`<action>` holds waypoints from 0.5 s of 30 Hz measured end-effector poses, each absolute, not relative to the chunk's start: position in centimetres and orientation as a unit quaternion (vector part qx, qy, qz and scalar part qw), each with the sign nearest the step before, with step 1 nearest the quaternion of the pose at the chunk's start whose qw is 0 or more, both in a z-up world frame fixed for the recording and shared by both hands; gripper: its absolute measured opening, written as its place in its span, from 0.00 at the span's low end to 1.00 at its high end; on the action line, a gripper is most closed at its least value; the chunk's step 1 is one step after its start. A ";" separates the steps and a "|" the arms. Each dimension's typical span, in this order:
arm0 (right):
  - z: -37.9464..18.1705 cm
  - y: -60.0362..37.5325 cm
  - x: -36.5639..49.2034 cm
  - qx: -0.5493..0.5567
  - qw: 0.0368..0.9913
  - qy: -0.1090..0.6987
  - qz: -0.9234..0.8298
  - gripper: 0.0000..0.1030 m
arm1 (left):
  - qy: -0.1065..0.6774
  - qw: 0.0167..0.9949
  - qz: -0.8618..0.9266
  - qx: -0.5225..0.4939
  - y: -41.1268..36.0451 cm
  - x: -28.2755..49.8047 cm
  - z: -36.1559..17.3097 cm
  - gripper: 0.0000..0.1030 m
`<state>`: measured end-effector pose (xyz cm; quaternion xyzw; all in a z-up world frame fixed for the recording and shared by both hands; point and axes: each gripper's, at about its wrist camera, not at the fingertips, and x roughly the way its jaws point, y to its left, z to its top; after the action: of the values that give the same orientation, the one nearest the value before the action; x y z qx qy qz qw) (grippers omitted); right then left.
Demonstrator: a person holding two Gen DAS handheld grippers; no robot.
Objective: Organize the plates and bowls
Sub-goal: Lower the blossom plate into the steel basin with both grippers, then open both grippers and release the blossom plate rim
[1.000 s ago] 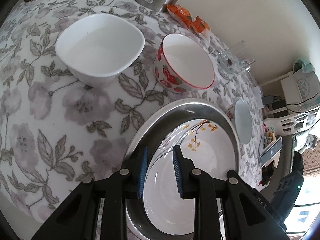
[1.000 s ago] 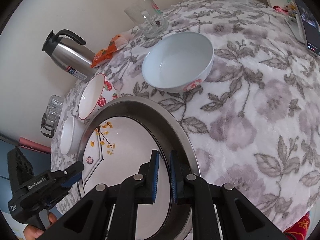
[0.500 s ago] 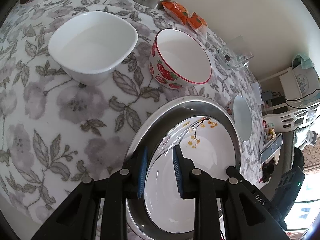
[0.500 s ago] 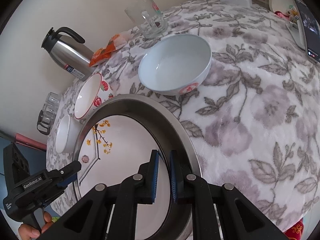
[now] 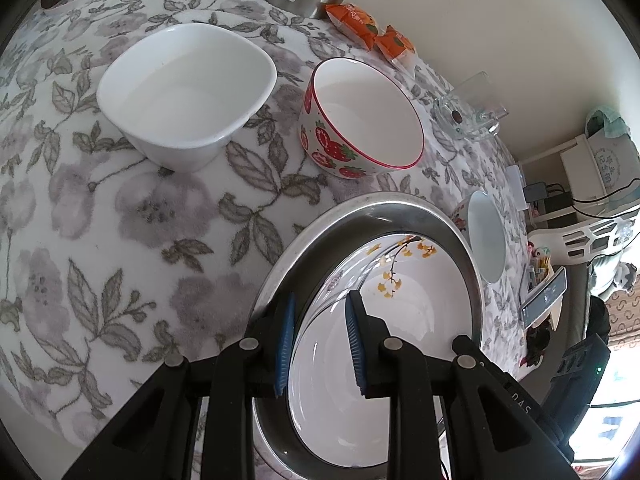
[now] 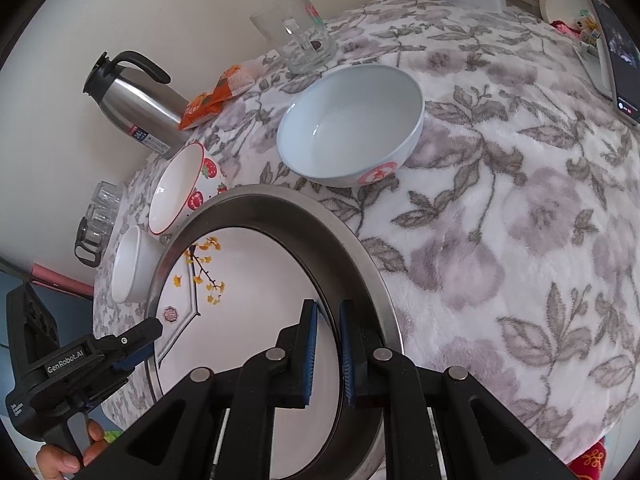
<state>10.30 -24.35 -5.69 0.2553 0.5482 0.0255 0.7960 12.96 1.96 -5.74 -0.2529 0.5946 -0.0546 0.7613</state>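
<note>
A steel pan [image 5: 400, 204] [image 6: 280, 196] holds a white plate [image 5: 400, 304] [image 6: 240, 280] painted with a yellow-leafed twig. My left gripper [image 5: 320, 300] [image 6: 150, 326] is shut on the pan's left rim, and my right gripper [image 6: 328, 306] is shut on the opposite rim. Beyond the pan a white square bowl [image 5: 186, 92] [image 6: 128, 268], a strawberry bowl [image 5: 360, 120] [image 6: 176, 188] and a pale blue bowl [image 6: 348, 128] [image 5: 486, 240] stand empty on the flowered cloth. The pan hides part of the strawberry bowl in the right wrist view.
Along the wall stand a steel thermos [image 6: 136, 100], orange snack packets [image 5: 360, 24] and a glass mug [image 6: 300, 40]. Glassware [image 6: 96, 220] sits at the far left edge. A phone [image 6: 616, 52] lies at the right. A person's hand [image 6: 60, 456] holds the left gripper.
</note>
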 end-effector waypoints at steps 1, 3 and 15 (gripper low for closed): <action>-5.7 -24.3 10.3 0.255 0.796 0.549 0.026 0.13 | 0.595 0.761 -0.055 -0.254 2.0 13.0 -5.7 0.26; -5.7 -24.3 10.3 0.255 0.795 0.550 0.027 0.13 | 0.595 0.760 -0.054 -0.255 2.0 13.0 -5.7 0.26; -4.3 -25.0 10.0 0.256 0.806 0.533 0.023 0.17 | 0.583 0.772 -0.049 -0.247 2.3 12.6 -4.4 0.30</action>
<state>9.97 -25.01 -4.29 0.2556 0.5330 0.0231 0.8062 12.62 2.29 -4.43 -0.2472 0.5831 -0.0485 0.7724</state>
